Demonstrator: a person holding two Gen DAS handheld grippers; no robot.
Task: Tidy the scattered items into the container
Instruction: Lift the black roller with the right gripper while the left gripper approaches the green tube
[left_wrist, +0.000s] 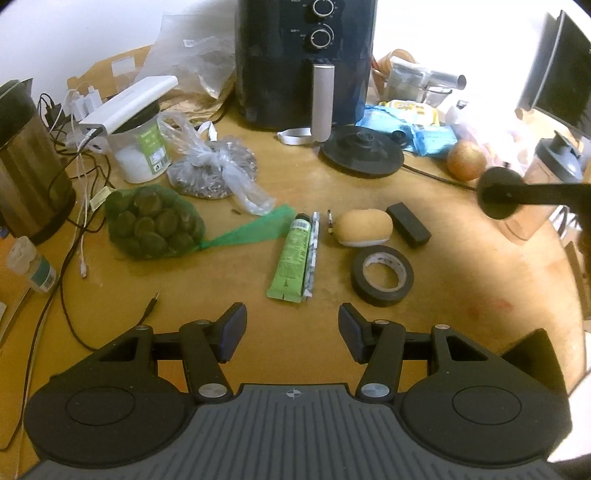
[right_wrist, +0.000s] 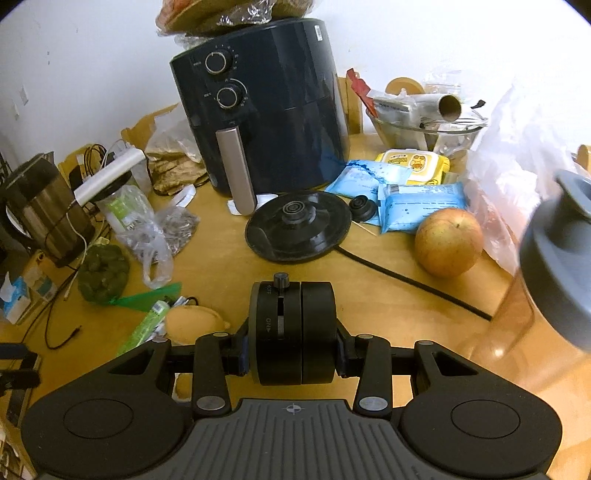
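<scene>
My left gripper (left_wrist: 292, 330) is open and empty, low over the wooden table (left_wrist: 480, 280). Just ahead of it lie a green tube (left_wrist: 290, 258), a pen-like stick (left_wrist: 312, 254), a bun-shaped item (left_wrist: 365, 227), a black block (left_wrist: 408, 225) and a black tape roll (left_wrist: 382, 275). My right gripper (right_wrist: 291, 356) is shut on a round black device (right_wrist: 293, 332) with an on/off switch, held above the table. That device and the right gripper's arm also show in the left wrist view (left_wrist: 498, 194) at the right. The bun (right_wrist: 194, 325) and tube (right_wrist: 146, 326) lie left of the right gripper.
A dark air fryer (left_wrist: 304, 62) stands at the back, a kettle base (left_wrist: 362, 151) before it. A net of green fruit (left_wrist: 153, 221), a plastic bag (left_wrist: 216, 173), a jar (left_wrist: 140, 151), a steel kettle (left_wrist: 29, 162) and cables lie left. An apple (right_wrist: 448, 242), a glass bowl (right_wrist: 428, 129) and a shaker bottle (right_wrist: 557, 254) lie right.
</scene>
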